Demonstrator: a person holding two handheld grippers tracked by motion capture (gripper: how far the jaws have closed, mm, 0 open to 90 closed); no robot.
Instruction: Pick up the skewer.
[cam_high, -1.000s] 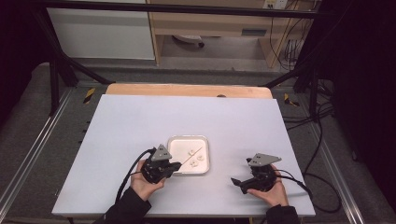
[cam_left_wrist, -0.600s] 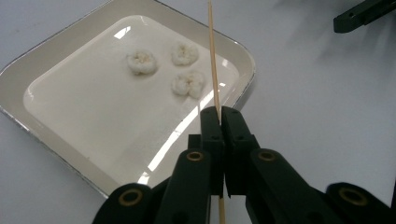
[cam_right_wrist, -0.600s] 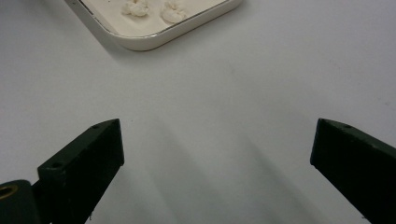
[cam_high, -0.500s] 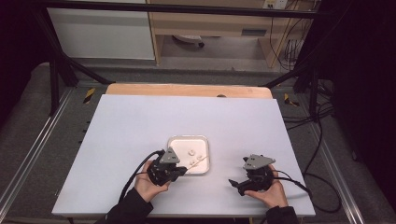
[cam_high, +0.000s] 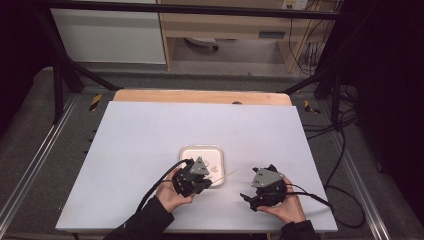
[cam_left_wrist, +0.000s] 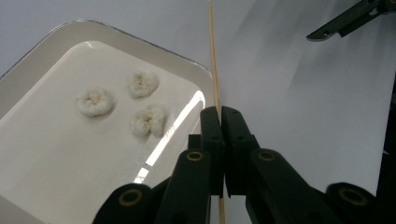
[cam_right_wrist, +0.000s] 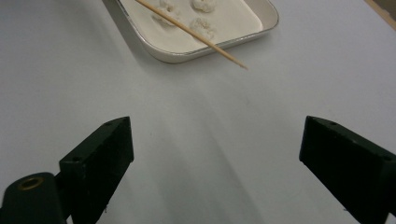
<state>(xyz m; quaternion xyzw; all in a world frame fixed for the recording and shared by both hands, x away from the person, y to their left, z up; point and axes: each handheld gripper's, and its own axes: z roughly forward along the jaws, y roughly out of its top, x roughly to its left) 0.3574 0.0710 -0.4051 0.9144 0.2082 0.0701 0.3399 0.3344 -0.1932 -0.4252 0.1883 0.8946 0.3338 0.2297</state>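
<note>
Skewer (cam_left_wrist: 213, 56), a thin wooden stick, is gripped between the shut jaws of the left claw (cam_left_wrist: 220, 112) near the surface's (cam_high: 140, 140) near edge, its tip held over bare surface just right of the white tray (cam_left_wrist: 28, 51). The right claw (cam_right_wrist: 215, 154), whose jaws have just been closing, is held wide with nothing between them. Three pale lumps (cam_left_wrist: 148, 119) are seen in the tray; farther back, much surface is left free.

White table (cam_high: 150, 150) w/ wooden board (cam_high: 200, 96) behind it.
</note>
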